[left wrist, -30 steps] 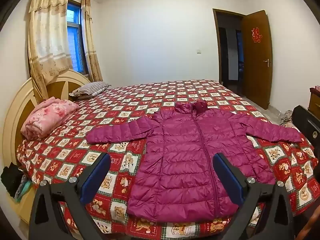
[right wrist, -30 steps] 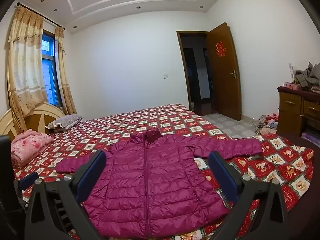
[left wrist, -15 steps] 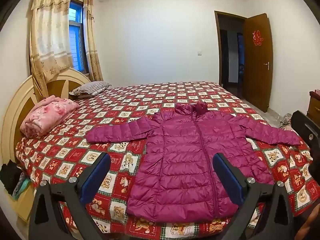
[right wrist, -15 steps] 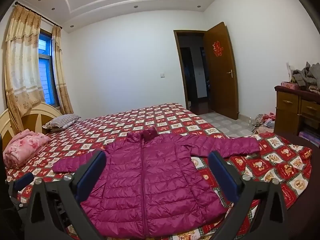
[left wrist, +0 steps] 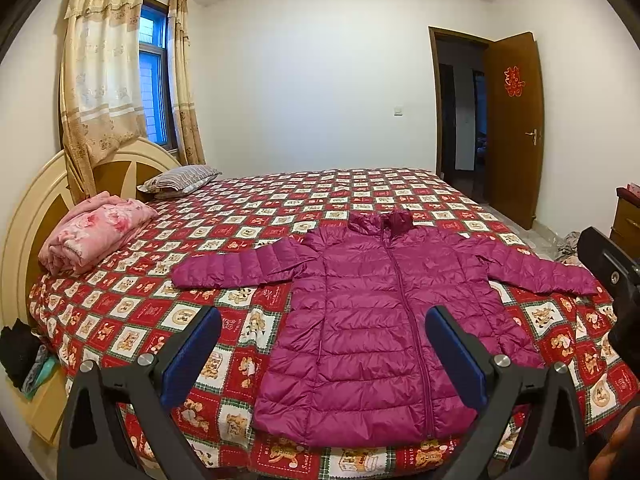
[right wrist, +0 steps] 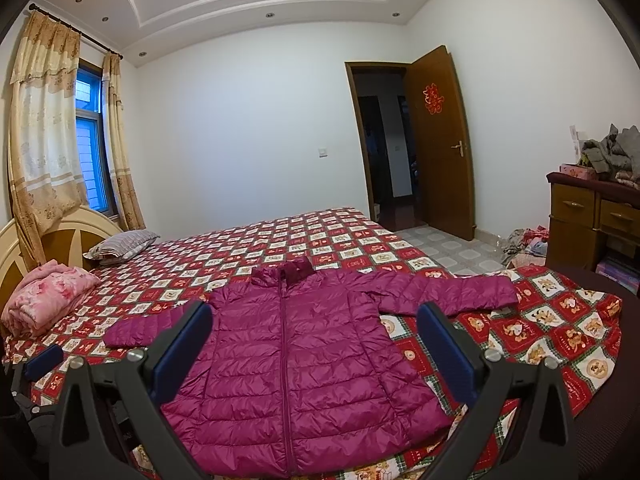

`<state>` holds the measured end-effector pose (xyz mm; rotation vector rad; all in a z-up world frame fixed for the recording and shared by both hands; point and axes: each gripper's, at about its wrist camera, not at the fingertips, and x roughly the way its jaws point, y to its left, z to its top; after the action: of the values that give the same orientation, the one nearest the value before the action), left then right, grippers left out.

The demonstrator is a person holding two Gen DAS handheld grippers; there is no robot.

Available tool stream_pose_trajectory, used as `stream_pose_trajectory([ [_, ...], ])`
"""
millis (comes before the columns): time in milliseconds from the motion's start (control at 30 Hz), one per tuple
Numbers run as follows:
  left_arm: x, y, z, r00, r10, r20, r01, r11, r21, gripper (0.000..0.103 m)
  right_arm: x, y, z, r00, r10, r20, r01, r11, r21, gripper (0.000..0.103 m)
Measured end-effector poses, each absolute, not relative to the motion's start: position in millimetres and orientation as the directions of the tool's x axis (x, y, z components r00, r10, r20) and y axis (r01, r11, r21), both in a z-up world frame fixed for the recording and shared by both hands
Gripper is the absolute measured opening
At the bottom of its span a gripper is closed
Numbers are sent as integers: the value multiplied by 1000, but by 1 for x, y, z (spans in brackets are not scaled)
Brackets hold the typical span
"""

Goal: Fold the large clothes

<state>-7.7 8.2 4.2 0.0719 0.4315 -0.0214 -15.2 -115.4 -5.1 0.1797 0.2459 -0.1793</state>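
bedroom, checked red bedspread (left wrist: 320, 192), magenta puffer jacket (left wrist: 384, 320) flat, both grippers' fingers (left wrist: 192, 356) spread, empty

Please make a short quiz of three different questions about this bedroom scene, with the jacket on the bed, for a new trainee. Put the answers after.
1. True or false: the purple jacket lies flat on the bed with both sleeves spread out.
2. Multiple choice: what is the left gripper holding? A) a sleeve B) the hem C) nothing
3. Short answer: what lies at the headboard end beside the striped pillow?

Key
1. True; it is zipped and unfolded.
2. C; its jaws are open above the hem, and the right gripper is open too.
3. A folded pink blanket.
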Motion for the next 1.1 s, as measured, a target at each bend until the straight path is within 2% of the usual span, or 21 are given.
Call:
stream_pose_trajectory([
  [1100,-8,8,10,908,-10,-419,38,998,58,102,-15,-116,-5,954,-154,-255,198,968,155,103],
])
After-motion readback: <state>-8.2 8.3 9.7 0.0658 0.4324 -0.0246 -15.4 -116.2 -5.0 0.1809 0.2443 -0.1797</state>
